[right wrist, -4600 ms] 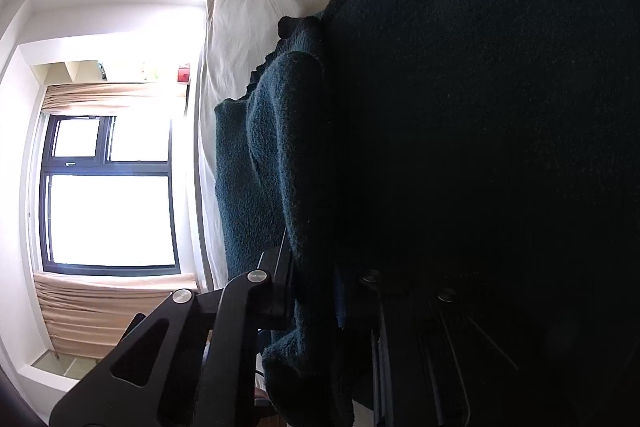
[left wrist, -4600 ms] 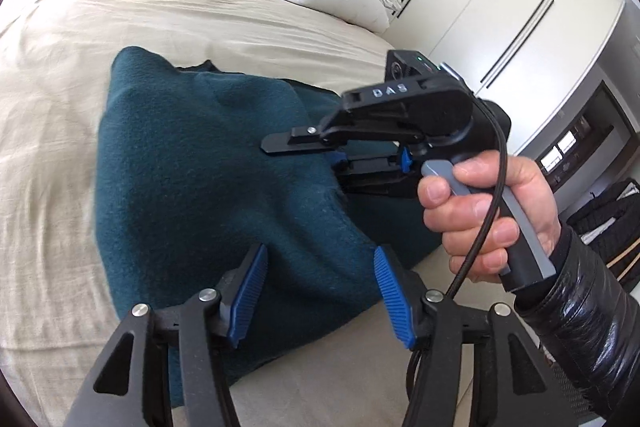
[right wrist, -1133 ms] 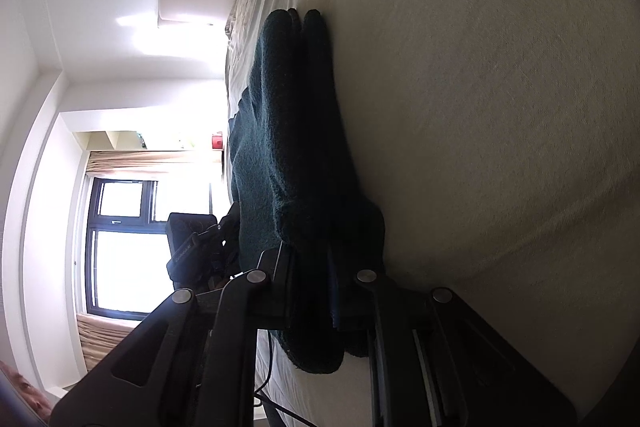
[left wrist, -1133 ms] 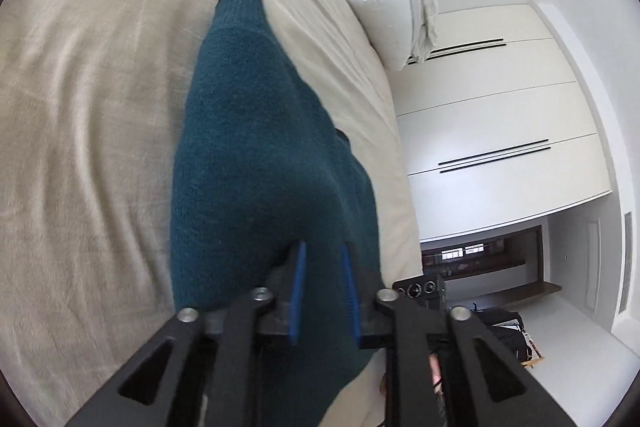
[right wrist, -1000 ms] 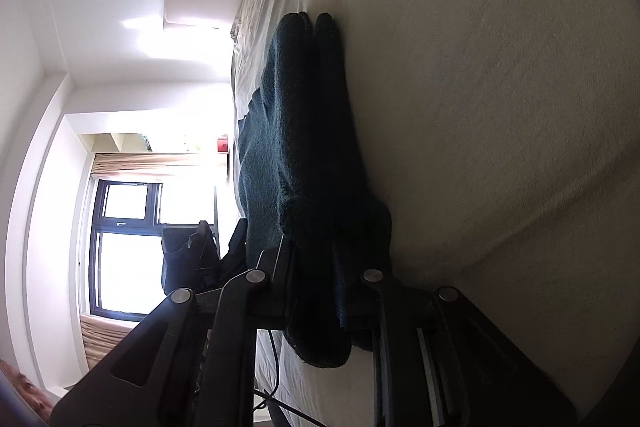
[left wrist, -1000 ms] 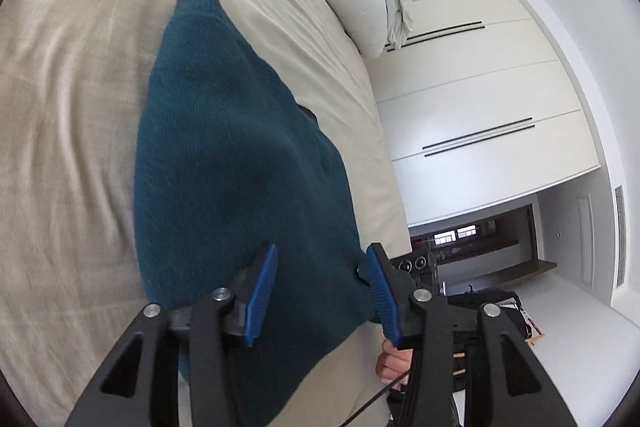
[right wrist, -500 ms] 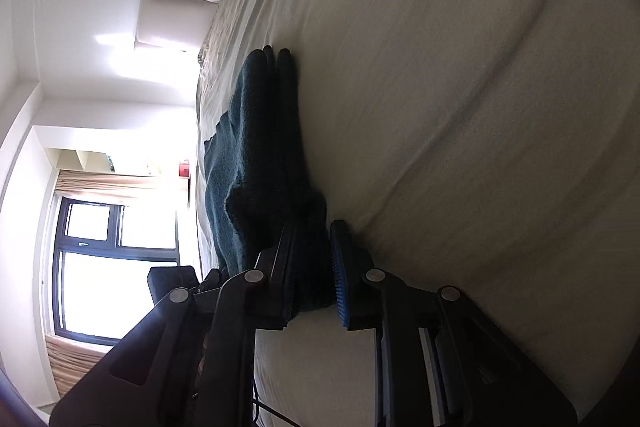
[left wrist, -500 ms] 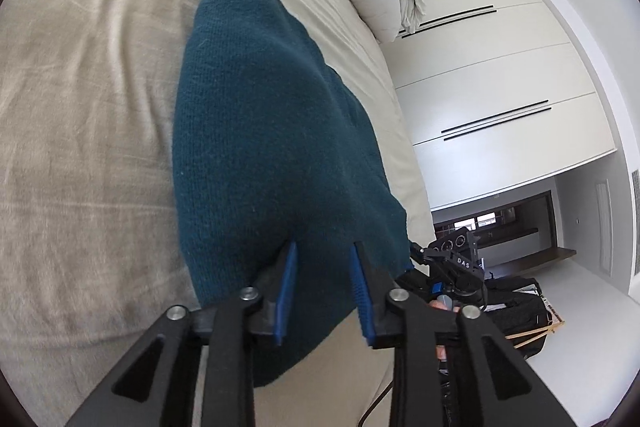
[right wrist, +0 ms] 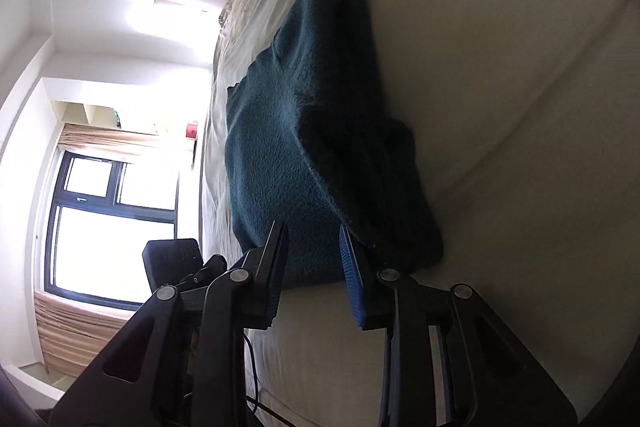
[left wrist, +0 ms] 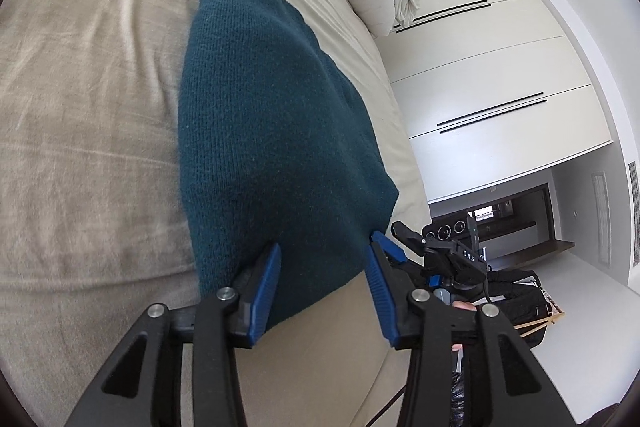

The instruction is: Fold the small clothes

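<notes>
The folded teal sweater is laid on the bed, flanked by the left gripper and right gripper, both held apart.

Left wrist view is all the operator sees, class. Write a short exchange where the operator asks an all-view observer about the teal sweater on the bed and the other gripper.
Operator: How many layers is the sweater?
Observer: The right wrist view shows the teal sweater folded, with stacked layers along its darker edge.
Operator: Is the right gripper gripping it?
Observer: No, the right gripper is open, its blue pads just short of the near edge.
Operator: What is beyond the bed on that side?
Observer: A bright window with beige curtains.
</notes>
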Motion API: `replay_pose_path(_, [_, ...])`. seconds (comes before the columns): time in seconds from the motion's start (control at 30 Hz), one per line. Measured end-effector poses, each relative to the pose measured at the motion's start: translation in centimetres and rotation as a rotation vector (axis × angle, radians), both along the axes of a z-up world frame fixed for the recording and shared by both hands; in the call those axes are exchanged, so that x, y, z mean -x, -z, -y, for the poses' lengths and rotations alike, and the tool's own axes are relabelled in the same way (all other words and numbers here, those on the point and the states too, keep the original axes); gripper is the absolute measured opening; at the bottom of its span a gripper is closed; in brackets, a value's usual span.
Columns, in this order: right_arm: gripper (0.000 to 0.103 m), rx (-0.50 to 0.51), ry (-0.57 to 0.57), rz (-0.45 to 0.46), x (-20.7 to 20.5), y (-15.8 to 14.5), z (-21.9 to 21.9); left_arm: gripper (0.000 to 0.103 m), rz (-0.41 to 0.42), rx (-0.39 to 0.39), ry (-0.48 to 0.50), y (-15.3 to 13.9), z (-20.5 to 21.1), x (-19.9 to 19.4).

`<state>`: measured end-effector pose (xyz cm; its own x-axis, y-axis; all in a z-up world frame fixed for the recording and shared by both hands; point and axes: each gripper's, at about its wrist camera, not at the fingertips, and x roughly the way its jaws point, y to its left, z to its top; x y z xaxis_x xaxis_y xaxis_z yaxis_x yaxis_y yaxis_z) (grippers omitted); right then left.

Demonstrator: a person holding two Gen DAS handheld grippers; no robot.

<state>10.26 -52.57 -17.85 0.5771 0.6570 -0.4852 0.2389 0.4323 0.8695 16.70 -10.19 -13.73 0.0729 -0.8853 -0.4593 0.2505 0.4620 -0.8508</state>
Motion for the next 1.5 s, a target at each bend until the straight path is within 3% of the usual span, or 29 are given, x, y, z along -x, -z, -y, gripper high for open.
replay_pose_path(0.17, [0.03,0.093,0.07,0.037,2.3,-2.5,2.9,0.067,0.021,0.019,-0.041,-0.9,-1.8,0.0])
replay_pose_path(0.27, [0.065,0.16,0.152,0.075,2.6,-4.6,4.7,0.073,0.045,-0.005,-0.075,-1.3,-2.1,-0.8])
replay_pose_path(0.3, [0.068,0.169,0.153,0.085,2.1,-5.2,4.9,0.075,0.047,-0.011,-0.089,-1.4,-2.4,-1.0])
replay_pose_path(0.4, [0.069,0.172,0.105,0.086,-0.3,-5.9,5.1,0.084,0.047,-0.017,-0.131,-1.3,-2.8,-1.8])
replay_pose_path(0.53, [0.069,0.195,0.038,0.043,-3.5,-5.9,3.4,0.084,0.025,-0.013,-0.174,-0.6,-3.4,-3.2])
replay_pose_path(0.73, [0.068,0.198,-0.019,-0.074,-8.2,-2.9,2.3,0.084,-0.023,-0.065,-0.165,1.0,-2.0,-5.6])
replay_pose_path(0.87, [0.068,0.155,-0.07,-0.069,-9.9,-2.2,2.1,0.085,-0.03,-0.081,-0.148,1.1,-0.5,-6.2])
replay_pose_path(1.07, [0.057,0.157,-0.141,-0.072,-12.2,-1.6,1.1,0.084,-0.018,-0.139,-0.127,0.4,1.1,-6.3])
replay_pose_path(1.23, [0.036,0.195,-0.151,-0.104,-12.5,-0.9,0.5,0.07,-0.009,-0.211,-0.119,0.2,2.0,-6.3])
replay_pose_path(1.5, [0.031,0.231,-0.148,-0.114,-12.6,-0.5,-0.4,0.055,0.034,-0.286,-0.096,-0.8,2.9,-5.9])
